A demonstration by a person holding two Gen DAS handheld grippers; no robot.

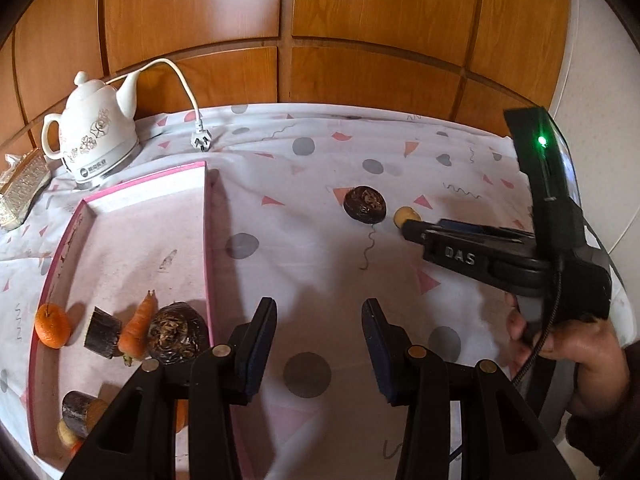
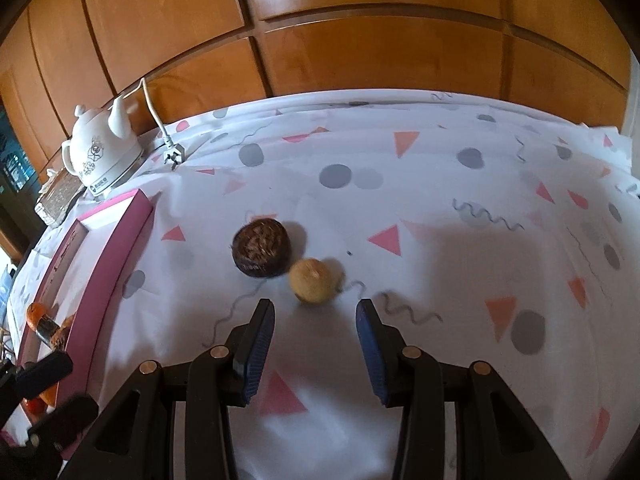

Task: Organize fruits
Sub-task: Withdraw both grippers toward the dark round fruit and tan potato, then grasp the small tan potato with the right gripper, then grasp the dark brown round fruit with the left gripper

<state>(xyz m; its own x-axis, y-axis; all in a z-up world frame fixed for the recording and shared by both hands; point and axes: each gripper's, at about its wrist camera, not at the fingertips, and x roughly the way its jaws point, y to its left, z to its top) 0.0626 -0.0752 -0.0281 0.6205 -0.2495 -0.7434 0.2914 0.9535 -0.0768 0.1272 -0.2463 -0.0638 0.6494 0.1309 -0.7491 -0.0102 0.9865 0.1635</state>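
My right gripper is spread wide w/ nothing in it, and the small tan fruit sits just ahead of its tips, roughly centred btwn the jaws but not yet inside. I'd ease fwd low over the tablecloth till the pads pass its widest part, then close gently; it's round and looks likely to roll. The dark brown fruit touches it ahead-left, so I'd keep my left pad from nudging that one. Left gripper is also released and empty, hovering just right of the pink tray, which already holds a tangerine, a carrot and dark pieces. Kettle and plug are far ahead-left, well clear.
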